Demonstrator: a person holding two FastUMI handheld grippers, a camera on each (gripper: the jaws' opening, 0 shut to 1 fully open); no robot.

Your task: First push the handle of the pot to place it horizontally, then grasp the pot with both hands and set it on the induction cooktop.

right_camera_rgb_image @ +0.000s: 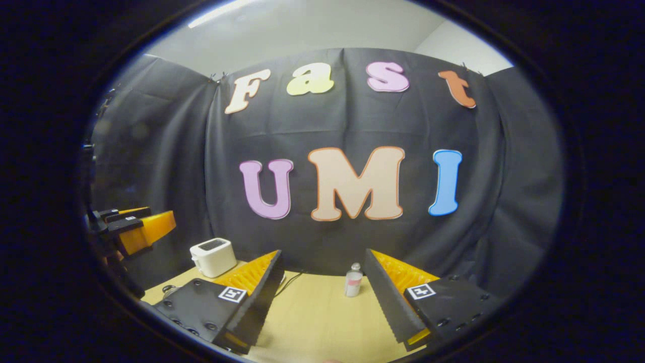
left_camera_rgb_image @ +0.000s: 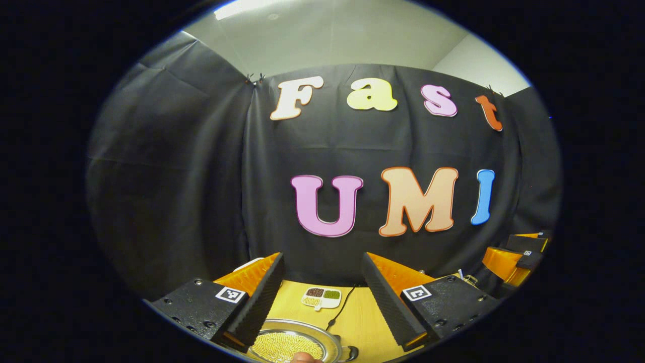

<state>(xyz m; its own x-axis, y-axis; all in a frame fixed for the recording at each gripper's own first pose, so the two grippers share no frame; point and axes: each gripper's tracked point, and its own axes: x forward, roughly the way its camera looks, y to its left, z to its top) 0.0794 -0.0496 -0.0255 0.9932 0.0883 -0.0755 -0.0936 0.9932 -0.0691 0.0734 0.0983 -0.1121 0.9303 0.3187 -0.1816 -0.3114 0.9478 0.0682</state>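
1. My left gripper (left_camera_rgb_image: 322, 297) has its fingers spread wide, holding nothing; my right gripper (right_camera_rgb_image: 322, 297) likewise, above bare wooden table (right_camera_rgb_image: 312, 322).
2. The pot (left_camera_rgb_image: 297, 345), filled with yellow grains, sits low between the left fingers at the view's bottom edge; a dark handle (left_camera_rgb_image: 348, 353) juts toward its right.
3. A divided dish (left_camera_rgb_image: 321, 297), a toaster (right_camera_rgb_image: 213, 257) and a small bottle (right_camera_rgb_image: 353, 282) stand farther back; I can't read its label.
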